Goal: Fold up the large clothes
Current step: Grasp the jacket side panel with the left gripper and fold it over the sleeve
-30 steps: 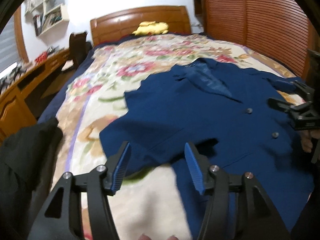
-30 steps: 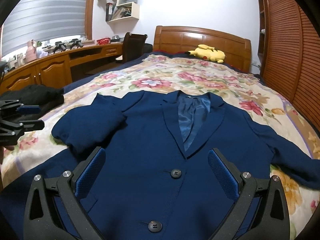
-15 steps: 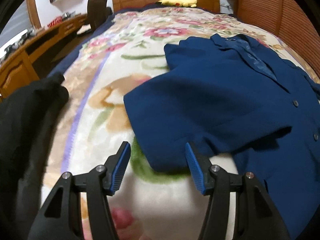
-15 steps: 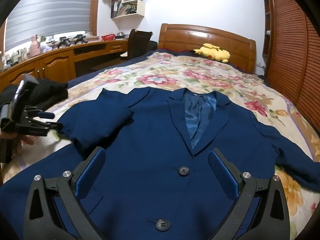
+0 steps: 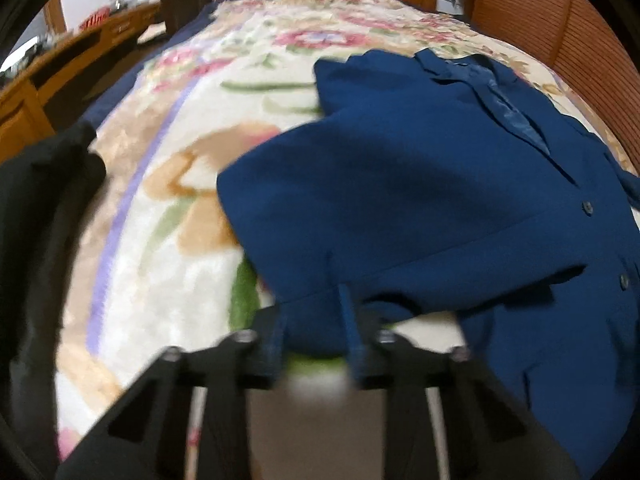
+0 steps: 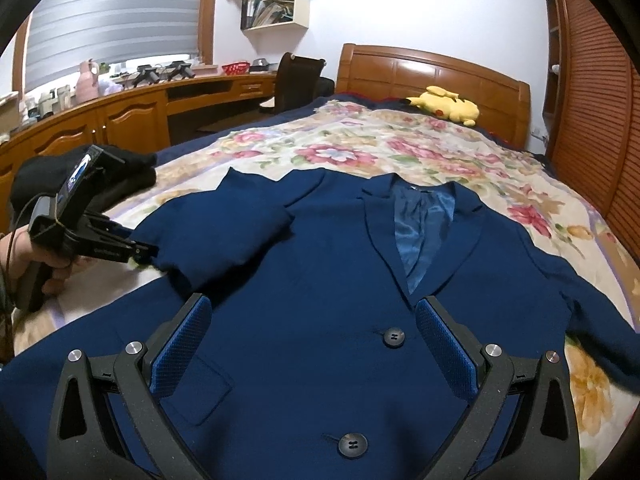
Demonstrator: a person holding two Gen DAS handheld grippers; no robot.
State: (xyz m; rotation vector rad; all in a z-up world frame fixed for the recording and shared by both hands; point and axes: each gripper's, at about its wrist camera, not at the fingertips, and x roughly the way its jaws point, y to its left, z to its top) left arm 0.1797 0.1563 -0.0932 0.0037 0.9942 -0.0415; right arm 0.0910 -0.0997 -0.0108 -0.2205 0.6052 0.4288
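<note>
Navy jacket is laid face-up on the floral blanket, collar toward the headboard, front buttoned. Its sleeve on the left side is already bent in over the chest; the opposite sleeve is spread out to the side, unfolded.

Left gripper is seen w/ fingers narrowed around the sleeve's lower edge, fabric between the pads. View is blurred, so whether the cloth is firmly pinched can't be told for sure. Right gripper is held spread wide above the jacket front near the upper button, nothing grasped.

Step judged in hand: sleeve fold on the left side, approx. early in the task. Next move prob. calls for a secure pinch, then the sleeve carried across & laid flat w/o bunching; the other sleeve is left for the right gripper.

A black garment is heaped at the bed's edge, a yellow plush by the headboard.
</note>
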